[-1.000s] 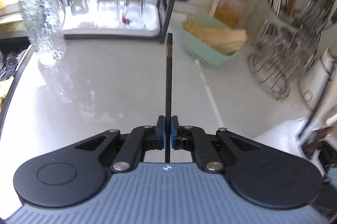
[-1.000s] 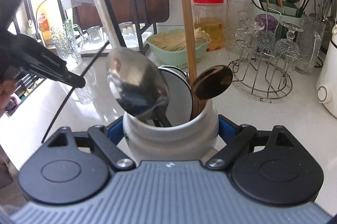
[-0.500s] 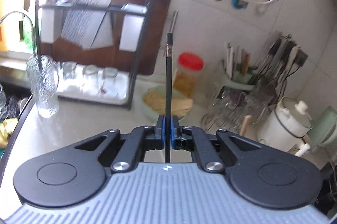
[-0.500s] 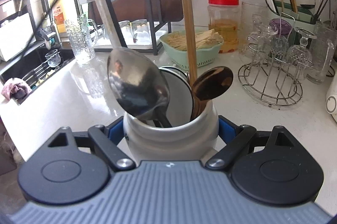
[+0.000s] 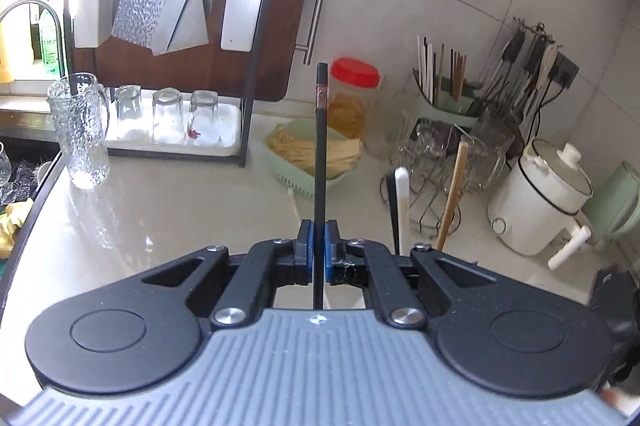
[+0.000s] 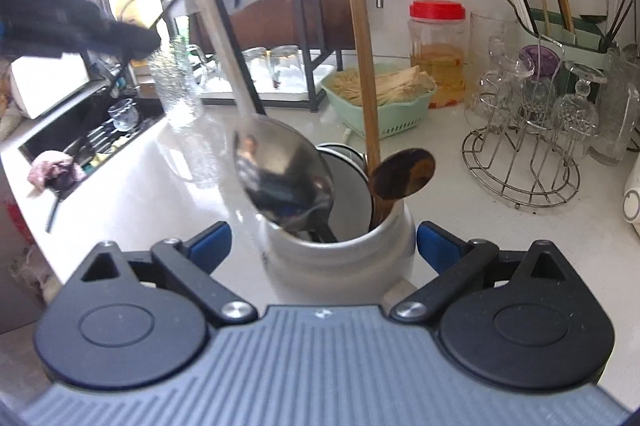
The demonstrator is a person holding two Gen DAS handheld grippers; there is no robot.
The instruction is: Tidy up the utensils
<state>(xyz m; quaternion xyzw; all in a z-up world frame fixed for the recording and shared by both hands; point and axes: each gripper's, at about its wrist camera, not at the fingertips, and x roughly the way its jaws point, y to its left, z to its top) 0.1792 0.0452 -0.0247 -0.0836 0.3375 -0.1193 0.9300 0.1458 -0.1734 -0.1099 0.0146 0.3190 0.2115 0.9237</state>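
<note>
Jaws of the left gripper [image 5: 316,246] are pinching a black chopstick [image 5: 321,146], holding it upright for dropping into a holder. Around the white crock [image 6: 336,250] of spoons, the right gripper [image 6: 323,246] is opening, pads clear, freeing it on the counter [image 6: 160,186].

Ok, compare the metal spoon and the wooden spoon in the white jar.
The metal spoon is shiny, with a large bowl and a pale handle leaning left. The wooden spoon is dark brown with a smaller round bowl. Both stand in the white jar, bowls up.
</note>
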